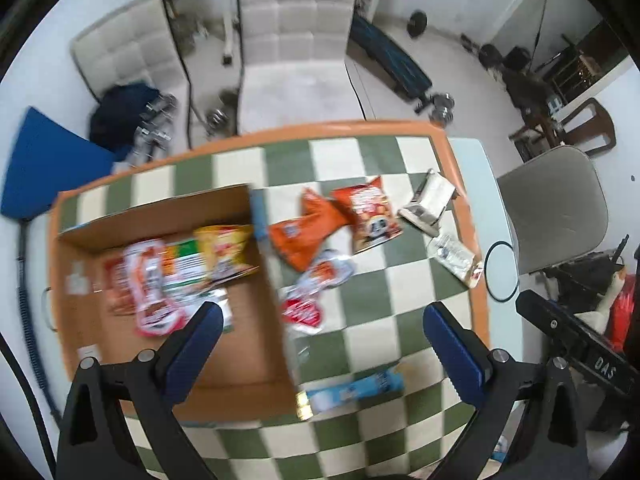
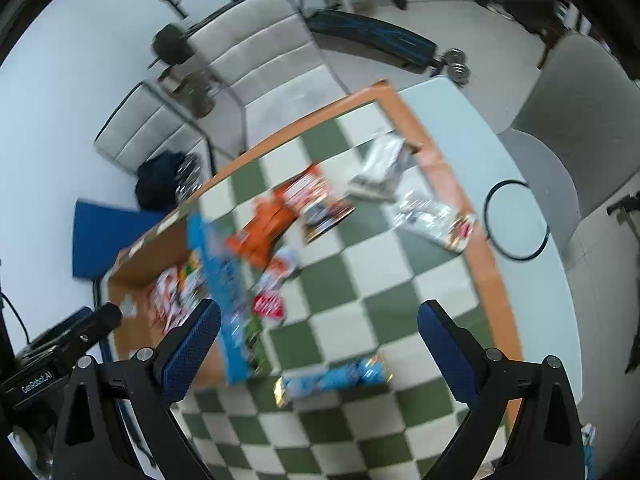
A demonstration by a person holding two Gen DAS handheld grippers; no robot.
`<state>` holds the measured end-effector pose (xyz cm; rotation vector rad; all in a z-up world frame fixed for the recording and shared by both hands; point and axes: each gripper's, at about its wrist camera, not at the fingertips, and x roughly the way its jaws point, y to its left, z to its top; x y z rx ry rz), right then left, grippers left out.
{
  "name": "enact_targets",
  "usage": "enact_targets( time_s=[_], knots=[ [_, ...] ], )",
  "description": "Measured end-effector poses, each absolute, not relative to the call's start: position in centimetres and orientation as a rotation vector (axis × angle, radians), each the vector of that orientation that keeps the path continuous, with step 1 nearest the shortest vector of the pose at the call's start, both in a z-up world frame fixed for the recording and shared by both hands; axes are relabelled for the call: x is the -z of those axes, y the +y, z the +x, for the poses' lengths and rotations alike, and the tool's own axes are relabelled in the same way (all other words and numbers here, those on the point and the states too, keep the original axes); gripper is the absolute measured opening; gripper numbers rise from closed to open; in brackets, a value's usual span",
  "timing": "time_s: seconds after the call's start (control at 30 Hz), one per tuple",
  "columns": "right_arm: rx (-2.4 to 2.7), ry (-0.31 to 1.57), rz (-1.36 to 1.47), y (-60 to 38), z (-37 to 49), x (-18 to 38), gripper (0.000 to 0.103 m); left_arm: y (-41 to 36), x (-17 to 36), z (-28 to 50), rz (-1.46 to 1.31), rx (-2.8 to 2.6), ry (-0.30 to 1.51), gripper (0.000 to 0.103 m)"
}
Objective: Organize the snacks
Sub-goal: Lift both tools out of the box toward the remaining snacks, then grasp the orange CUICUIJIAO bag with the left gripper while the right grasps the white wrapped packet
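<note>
An open cardboard box [image 1: 248, 352] [image 2: 132, 336] sits on the left of the green-and-white checked cloth [image 1: 376, 320] [image 2: 360, 304] and holds several snack packets [image 1: 180, 272]. Loose on the cloth lie two orange bags [image 1: 304, 236] [image 2: 260, 236], a red-and-white packet [image 1: 308, 300] [image 2: 272, 296], a blue wrapped bar [image 1: 356, 390] [image 2: 332, 378] and clear-wrapped packs [image 1: 456, 258] [image 2: 432, 220]. My left gripper [image 1: 324, 328] hangs open above the box's right wall with nothing between its fingers. My right gripper [image 2: 320, 328] is open and empty over the cloth, above the blue bar.
The table's pale edge [image 2: 460, 128] bears a black ring [image 1: 502, 272] [image 2: 516, 220] on the right. A grey chair [image 1: 556, 208] stands at the right side, white cushioned seats [image 1: 296, 40] behind the table, gym weights [image 1: 418, 24] on the floor.
</note>
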<state>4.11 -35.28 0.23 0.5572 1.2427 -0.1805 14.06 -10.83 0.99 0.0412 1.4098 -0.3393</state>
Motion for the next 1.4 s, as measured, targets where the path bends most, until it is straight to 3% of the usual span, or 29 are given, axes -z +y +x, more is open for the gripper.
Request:
enact_targets(
  time_s=[0.27,0.57,0.73,0.77,0.93,1.17,1.4],
  knots=[
    [0.181,1.328,0.685,-43.0,12.0,7.6,0.101,-18.0,9.2,21.8,-0.059,0.292,1.659,0.102],
    [0.214,1.457,0.807,-46.5,20.3,17.9,0.098,-20.9,15.6,24.6,-0.024,0.193,1.745,0.102],
    [0.226,1.521,0.814,-46.4,23.7,21.7,0.076,-21.1,17.0,25.0,-0.015,0.161,1.76,0.102],
    [0.234,1.543,0.786,-46.1,24.2,22.3,0.075,-21.1,17.2,25.1,-0.015,0.158,1.762,0.102],
    [0.175,1.619,0.554,-44.3,25.6,22.7,0.065,-22.2,18.0,25.1,-0.027,0.171,1.78,0.102],
    [0.168,1.667,0.342,-44.8,24.0,22.1,0.064,-24.4,20.1,24.9,-0.004,0.184,1.828,0.102],
    [0.171,1.685,0.372,-45.3,23.5,22.8,0.064,-25.4,21.6,24.8,0.03,0.159,1.838,0.102]
  ],
)
